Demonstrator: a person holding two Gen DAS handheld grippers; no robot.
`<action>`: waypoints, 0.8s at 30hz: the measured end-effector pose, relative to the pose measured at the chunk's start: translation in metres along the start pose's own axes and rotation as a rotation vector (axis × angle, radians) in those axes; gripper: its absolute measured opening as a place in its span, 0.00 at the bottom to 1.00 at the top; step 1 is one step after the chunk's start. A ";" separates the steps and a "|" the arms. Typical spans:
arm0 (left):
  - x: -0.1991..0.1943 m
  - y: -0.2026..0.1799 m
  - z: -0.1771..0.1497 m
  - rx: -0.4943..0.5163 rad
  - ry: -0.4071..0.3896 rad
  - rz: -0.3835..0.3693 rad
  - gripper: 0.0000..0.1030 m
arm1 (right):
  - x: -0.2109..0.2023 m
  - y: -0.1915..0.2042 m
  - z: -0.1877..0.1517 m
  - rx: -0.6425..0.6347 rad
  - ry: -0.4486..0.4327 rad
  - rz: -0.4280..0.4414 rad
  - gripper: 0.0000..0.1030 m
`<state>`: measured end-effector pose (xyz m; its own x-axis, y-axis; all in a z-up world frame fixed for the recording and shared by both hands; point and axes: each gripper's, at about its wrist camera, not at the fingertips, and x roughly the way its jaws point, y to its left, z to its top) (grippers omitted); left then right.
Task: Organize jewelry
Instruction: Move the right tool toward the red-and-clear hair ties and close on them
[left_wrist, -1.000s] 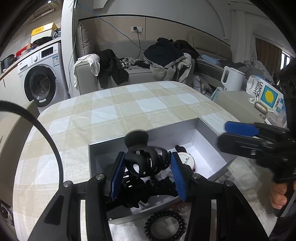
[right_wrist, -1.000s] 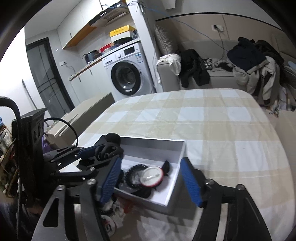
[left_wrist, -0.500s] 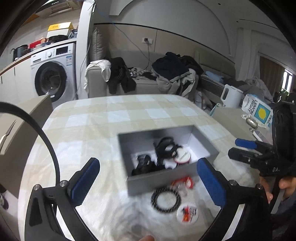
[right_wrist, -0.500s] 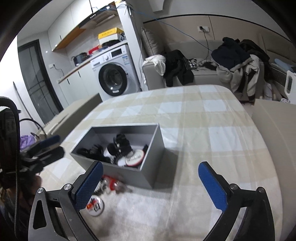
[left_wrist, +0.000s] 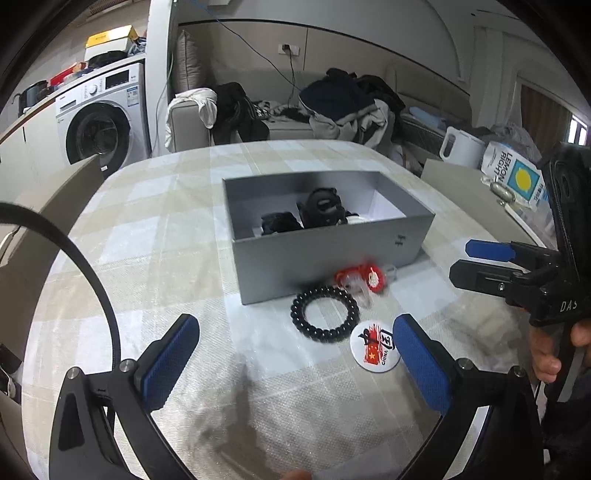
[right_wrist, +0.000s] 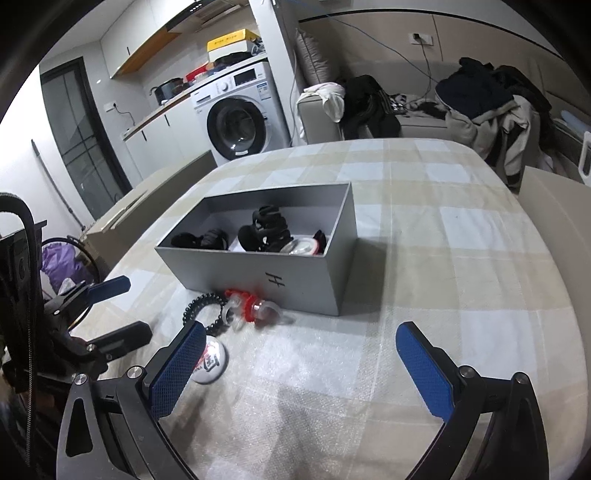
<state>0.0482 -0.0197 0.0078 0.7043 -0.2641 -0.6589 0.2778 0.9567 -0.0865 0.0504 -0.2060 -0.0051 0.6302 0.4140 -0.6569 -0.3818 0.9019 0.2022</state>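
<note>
A grey open box (left_wrist: 332, 254) (right_wrist: 295, 280) on the checked tablecloth holds black hair accessories (left_wrist: 321, 210) (right_wrist: 266, 229) and a round badge (right_wrist: 303, 245). In front of it lie a black beaded bracelet (left_wrist: 325, 314) (right_wrist: 201, 308), a red and clear clip (left_wrist: 360, 278) (right_wrist: 253, 306) and a white round badge (left_wrist: 375, 345) (right_wrist: 210, 362). My left gripper (left_wrist: 295, 365) is open and empty, near side of the bracelet. My right gripper (right_wrist: 303, 365) is open and empty, near side of the box; it shows at the right of the left wrist view (left_wrist: 487, 266).
A side table at the right carries a white kettle (left_wrist: 460, 146) and a lemon-print pack (left_wrist: 517, 177). A sofa with piled clothes (left_wrist: 343, 99) stands beyond the table. A washing machine (right_wrist: 240, 114) is at the back left.
My left gripper opened and let go of the black hair clip, which now lies in the box. Both grippers pulled back from the box toward the near side.
</note>
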 end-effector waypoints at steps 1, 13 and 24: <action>0.002 0.000 0.001 0.003 0.002 -0.002 0.99 | 0.002 0.000 -0.001 0.003 0.012 0.008 1.00; 0.006 0.012 -0.005 -0.037 0.029 0.002 0.99 | 0.033 0.017 0.004 -0.021 0.124 0.115 0.55; 0.006 0.018 -0.007 -0.066 0.049 -0.010 0.99 | 0.056 0.031 0.012 -0.057 0.171 0.070 0.38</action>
<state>0.0527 -0.0029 -0.0032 0.6682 -0.2688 -0.6937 0.2400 0.9605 -0.1410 0.0819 -0.1534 -0.0270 0.4784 0.4443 -0.7574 -0.4614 0.8611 0.2137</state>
